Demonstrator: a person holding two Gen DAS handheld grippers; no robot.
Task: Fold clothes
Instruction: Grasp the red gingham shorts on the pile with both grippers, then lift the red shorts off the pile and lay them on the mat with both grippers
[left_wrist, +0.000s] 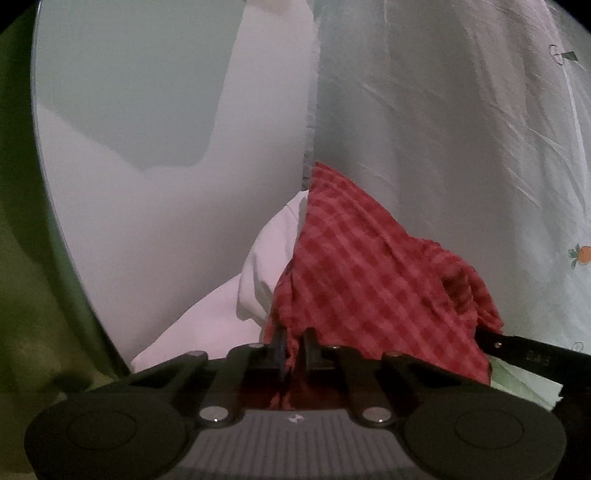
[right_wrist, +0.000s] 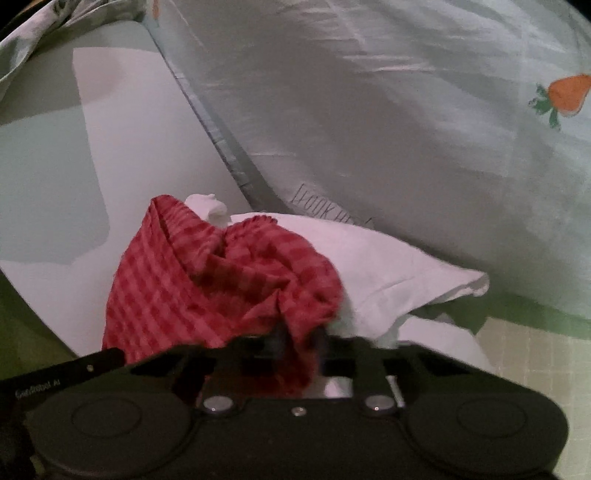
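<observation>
A red checked cloth (left_wrist: 369, 266) hangs bunched between my two grippers, above a white garment (left_wrist: 266, 266) on the pale sheet. My left gripper (left_wrist: 293, 343) is shut on the cloth's near edge. The right gripper's finger (left_wrist: 532, 356) reaches in from the right edge of the left wrist view. In the right wrist view the red checked cloth (right_wrist: 207, 280) drapes over my right gripper (right_wrist: 301, 338), which is shut on it. The white garment (right_wrist: 399, 266) lies behind it. The left gripper's finger (right_wrist: 85, 367) shows at the lower left there.
A pale green and white patterned sheet (left_wrist: 147, 110) covers the surface. A light quilt with carrot prints (right_wrist: 406, 110) lies along the right. A greenish floor (right_wrist: 535, 354) shows past the bed edge.
</observation>
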